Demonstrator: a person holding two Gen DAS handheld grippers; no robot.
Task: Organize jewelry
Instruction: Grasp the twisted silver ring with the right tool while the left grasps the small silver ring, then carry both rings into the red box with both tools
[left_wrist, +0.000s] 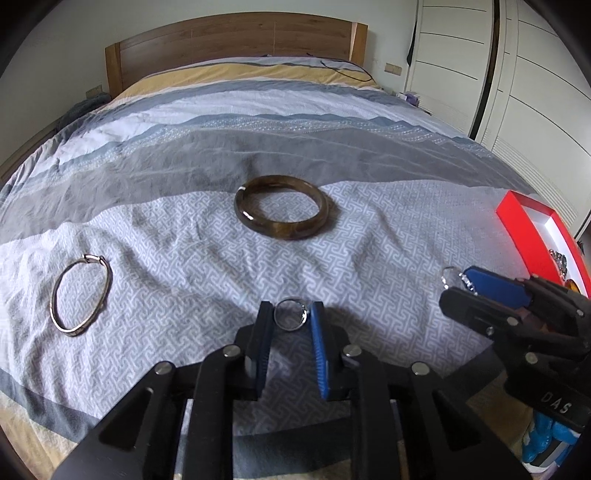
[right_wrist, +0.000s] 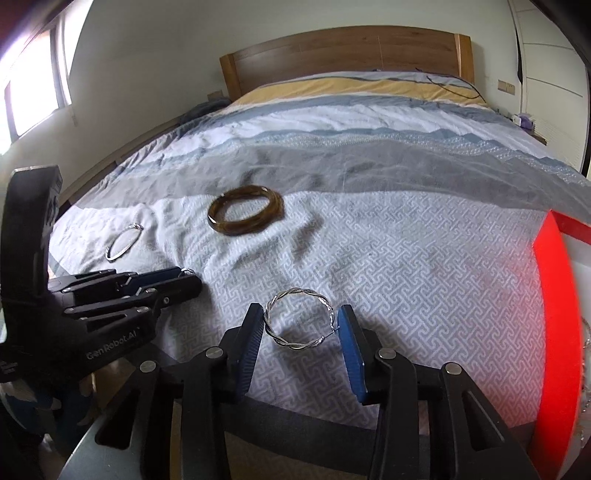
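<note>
My left gripper (left_wrist: 291, 314) is shut on a small silver ring (left_wrist: 290, 313), held just above the bedspread. My right gripper (right_wrist: 300, 322) is shut on a twisted silver ring (right_wrist: 299, 320) near the red box. The right gripper also shows in the left wrist view (left_wrist: 456, 284), and the left gripper shows in the right wrist view (right_wrist: 190, 278). A brown jade bangle (left_wrist: 281, 206) lies in the middle of the bed; it also shows in the right wrist view (right_wrist: 244, 215). A thin silver bangle (left_wrist: 81, 295) lies at the left, also seen in the right wrist view (right_wrist: 123, 242).
A red box with a white inside (left_wrist: 535, 236) sits at the right on the bed, with some jewelry in it; its red wall (right_wrist: 557, 332) is close to my right gripper. A wooden headboard (left_wrist: 236, 44) and white wardrobes (left_wrist: 517, 74) stand behind.
</note>
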